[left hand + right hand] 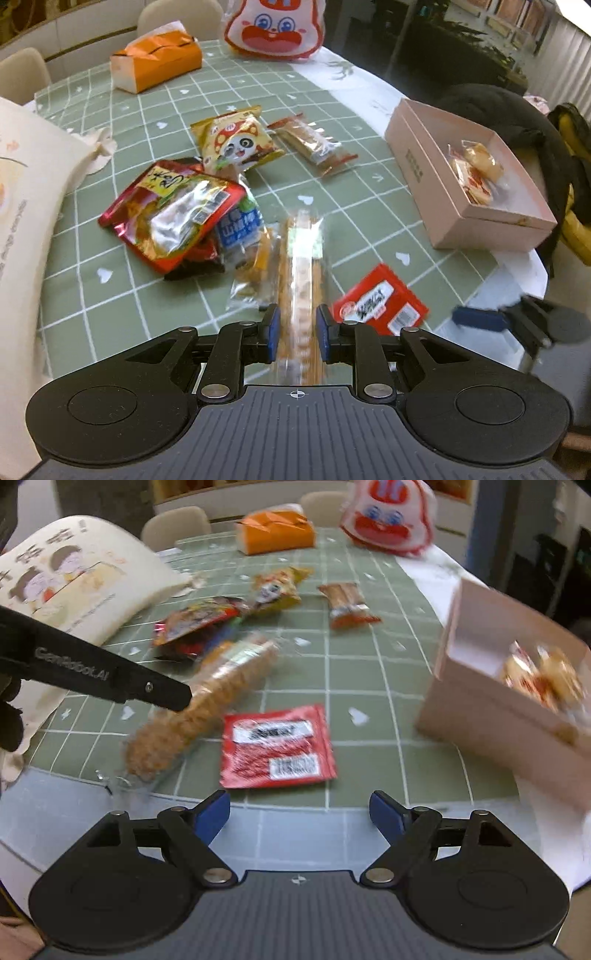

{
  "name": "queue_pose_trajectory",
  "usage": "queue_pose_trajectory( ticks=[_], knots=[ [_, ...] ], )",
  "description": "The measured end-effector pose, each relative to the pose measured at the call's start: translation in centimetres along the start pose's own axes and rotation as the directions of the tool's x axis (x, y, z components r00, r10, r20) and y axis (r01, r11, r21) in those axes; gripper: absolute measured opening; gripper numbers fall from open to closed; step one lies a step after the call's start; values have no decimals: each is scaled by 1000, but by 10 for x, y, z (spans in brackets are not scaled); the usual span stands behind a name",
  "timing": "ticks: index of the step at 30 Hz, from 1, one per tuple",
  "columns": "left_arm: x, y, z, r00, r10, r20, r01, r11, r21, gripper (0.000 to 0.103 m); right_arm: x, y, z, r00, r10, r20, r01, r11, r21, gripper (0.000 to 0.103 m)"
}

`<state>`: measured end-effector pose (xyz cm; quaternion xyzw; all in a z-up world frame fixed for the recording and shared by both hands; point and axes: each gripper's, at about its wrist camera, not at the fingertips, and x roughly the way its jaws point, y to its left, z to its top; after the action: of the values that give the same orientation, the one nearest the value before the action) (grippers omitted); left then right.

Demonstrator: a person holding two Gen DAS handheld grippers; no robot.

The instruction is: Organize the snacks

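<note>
Left tool point(295, 332) pinching one end of the long cracker sleeve point(302, 266), centre of frame, far end drooping over the surface point(369, 192). That slim grip could slip before the pink box point(458, 206), right. Right tool point(300, 812) spread wide, empty, above the red packet point(275, 746).

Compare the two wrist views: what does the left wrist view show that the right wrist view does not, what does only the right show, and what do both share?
Only the left wrist view shows the left gripper clamping the long cracker sleeve from either side, and the blue-labelled packet in the pile.

Only the right wrist view shows the right gripper open and empty, and the cartoon print on the cream bag.

Both show the red sachet, the pink box, the orange tissue pack and the green grid tablecloth.
</note>
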<state>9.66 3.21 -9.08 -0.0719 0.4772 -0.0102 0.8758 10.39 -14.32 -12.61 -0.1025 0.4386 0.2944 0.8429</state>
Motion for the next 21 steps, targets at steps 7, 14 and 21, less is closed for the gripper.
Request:
queue_pose_trajectory(
  ticks=[7,14,21],
  knots=[
    [22,-4,12,1000,-21,2,21,999,30,38,3,4,-13,998,-66,-3,66,997,33,103],
    [32,4,21,998,-66,-20,65,997,-38,40,4,7,-12,996,-91,1,91,994,58,103],
    [36,6,16,996,-79,-43,77,996,-43,37,4,14,-17,990,-133,37,128,987,101,103]
  ],
)
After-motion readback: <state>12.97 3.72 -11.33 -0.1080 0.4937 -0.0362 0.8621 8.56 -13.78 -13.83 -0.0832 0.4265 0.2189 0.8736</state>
